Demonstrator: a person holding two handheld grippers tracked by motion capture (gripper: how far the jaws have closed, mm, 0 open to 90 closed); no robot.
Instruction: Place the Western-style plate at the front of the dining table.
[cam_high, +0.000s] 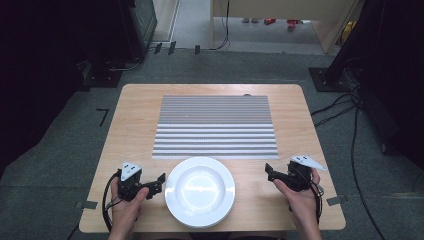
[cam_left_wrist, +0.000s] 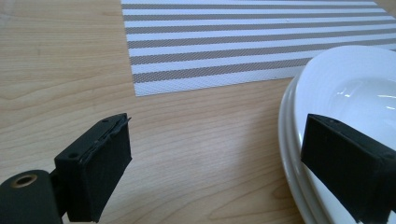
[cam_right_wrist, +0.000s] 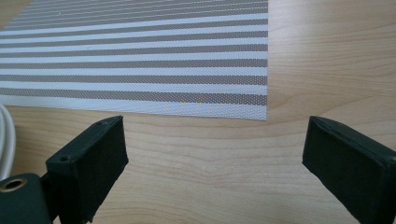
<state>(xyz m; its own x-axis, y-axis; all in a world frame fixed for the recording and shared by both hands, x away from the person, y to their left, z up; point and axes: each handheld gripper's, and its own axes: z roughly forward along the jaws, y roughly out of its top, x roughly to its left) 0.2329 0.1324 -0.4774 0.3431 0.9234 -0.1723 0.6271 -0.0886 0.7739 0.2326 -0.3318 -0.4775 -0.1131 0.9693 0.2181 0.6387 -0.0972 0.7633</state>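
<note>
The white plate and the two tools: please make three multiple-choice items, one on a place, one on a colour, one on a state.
1. Where is the white plate?
A. on the striped mat
B. on the bare table, near the mat's near edge
C. on the floor

2. Which colours has the placemat?
A. grey and white stripes
B. plain red
C. blue dots

3. How do the left tool and the right tool stand?
A. both open, holding nothing
B. both shut on the plate
C. left shut, right open

Answers: 1 B, the high view shows wood under the plate; 2 A, the stripes are plain in all views; 3 A, each tool view shows a wide gap.
</note>
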